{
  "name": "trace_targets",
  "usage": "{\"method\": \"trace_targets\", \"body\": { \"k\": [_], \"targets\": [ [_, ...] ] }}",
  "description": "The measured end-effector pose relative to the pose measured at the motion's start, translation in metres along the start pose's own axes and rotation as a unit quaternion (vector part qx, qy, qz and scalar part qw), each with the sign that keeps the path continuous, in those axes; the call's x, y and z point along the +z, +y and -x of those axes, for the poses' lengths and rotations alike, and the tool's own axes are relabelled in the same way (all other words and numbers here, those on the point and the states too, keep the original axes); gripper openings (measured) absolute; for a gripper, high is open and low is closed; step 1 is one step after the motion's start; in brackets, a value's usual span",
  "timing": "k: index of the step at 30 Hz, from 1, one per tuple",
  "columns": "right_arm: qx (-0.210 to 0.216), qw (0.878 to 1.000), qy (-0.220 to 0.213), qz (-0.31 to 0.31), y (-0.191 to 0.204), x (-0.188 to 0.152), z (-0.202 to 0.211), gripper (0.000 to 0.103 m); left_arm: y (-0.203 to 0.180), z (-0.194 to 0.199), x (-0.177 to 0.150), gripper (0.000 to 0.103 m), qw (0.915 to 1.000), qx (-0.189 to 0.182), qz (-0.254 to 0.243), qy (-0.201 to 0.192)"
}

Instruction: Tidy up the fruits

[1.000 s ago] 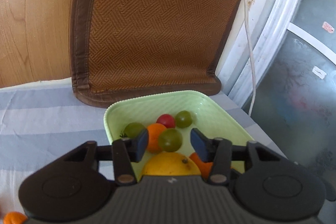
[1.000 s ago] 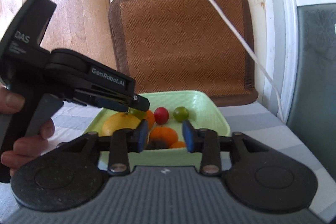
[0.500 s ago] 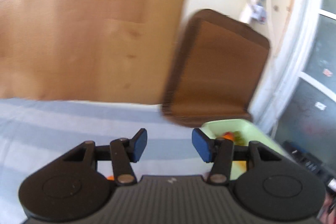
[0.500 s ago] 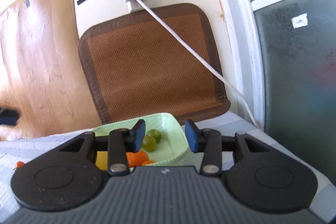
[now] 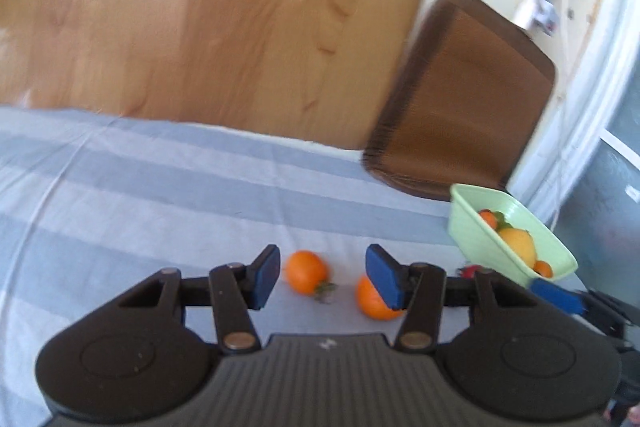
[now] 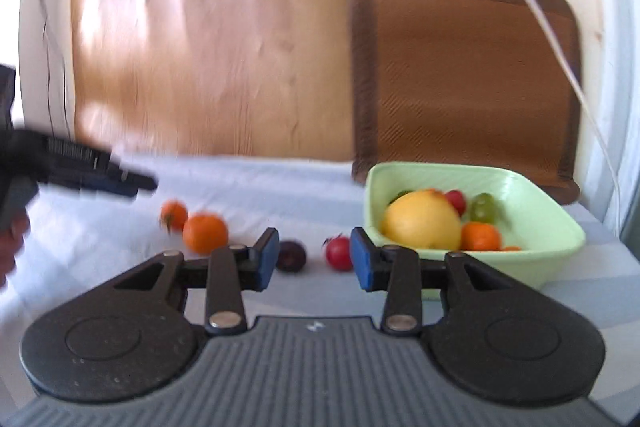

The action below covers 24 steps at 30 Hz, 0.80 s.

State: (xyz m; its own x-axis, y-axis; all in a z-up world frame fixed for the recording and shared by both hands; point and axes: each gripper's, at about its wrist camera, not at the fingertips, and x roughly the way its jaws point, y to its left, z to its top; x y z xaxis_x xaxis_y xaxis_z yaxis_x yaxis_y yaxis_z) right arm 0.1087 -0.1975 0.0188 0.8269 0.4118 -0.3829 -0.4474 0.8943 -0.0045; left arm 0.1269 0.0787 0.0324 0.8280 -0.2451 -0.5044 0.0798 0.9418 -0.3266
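1. Left claw (image 5: 320, 277): jaws spread, nothing held. It is seen over the striped cloth (image 5: 160, 187) of the worktop, pointed at two loose fruits.
2. Right claw (image 6: 314, 259): jaws spread, nothing held. It is aimed at the cloth just left of the green bowl (image 6: 560, 223).
3. Orange fruit, first (image 5: 306, 271): between the left claw's fingertips in the view, lying on the cloth beyond them, not gripped. A small stem or calyx is seen at its right side.
4. Orange fruit, second (image 5: 374, 303): partly hidden behind the left claw's right fingertip, on the cloth.
5. Dark plum-like fruit (image 6: 291, 255): just beyond the right claw's left fingertip, on the cloth.
6. Red tomato (image 6: 339, 253): just beside the right claw's right fingertip, between the dark fruit and the bowl.
7. Bowl contents: a large yellow fruit (image 6: 422, 223), a small orange one (image 6: 480, 235), a red one (image 6: 456, 201) and a green one (image 6: 482, 207) are noted; others are blurred.
8. Progress, as judged: the task is well under way but not finished. Several fruits are already gathered in the bowl; four are counted outside it and are left to be collected.
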Motion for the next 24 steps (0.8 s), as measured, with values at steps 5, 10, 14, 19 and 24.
{"method": "trace_targets", "body": {
  "k": [5, 10, 14, 19, 24],
  "targets": [
    [0.01, 0.999, 0.053, 0.001, 0.01, 0.005, -0.031, 0.038, -0.049, -0.012, -0.008, 0.049, 0.9933, -0.004, -0.116, -0.003],
    [0.007, 0.997, 0.075, 0.001, 0.011, 0.007, -0.052, 0.038, -0.066, -0.036, -0.018, 0.057, 0.9829, 0.029, -0.181, 0.023],
    [0.012, 0.995, 0.103, 0.0, 0.012, 0.004, -0.062, 0.038, -0.057, -0.048, -0.019, 0.056, 0.9841, 0.02, -0.171, 0.045],
    [0.026, 0.994, 0.102, -0.021, 0.005, 0.004, -0.061, 0.031, -0.058, -0.054, -0.023, 0.041, 0.9848, 0.006, -0.164, 0.058],
    [0.029, 0.996, 0.08, -0.008, 0.01, -0.001, -0.038, 0.03, -0.065, -0.033, -0.033, 0.041, 0.9873, -0.012, -0.148, 0.057]
  ]
}}
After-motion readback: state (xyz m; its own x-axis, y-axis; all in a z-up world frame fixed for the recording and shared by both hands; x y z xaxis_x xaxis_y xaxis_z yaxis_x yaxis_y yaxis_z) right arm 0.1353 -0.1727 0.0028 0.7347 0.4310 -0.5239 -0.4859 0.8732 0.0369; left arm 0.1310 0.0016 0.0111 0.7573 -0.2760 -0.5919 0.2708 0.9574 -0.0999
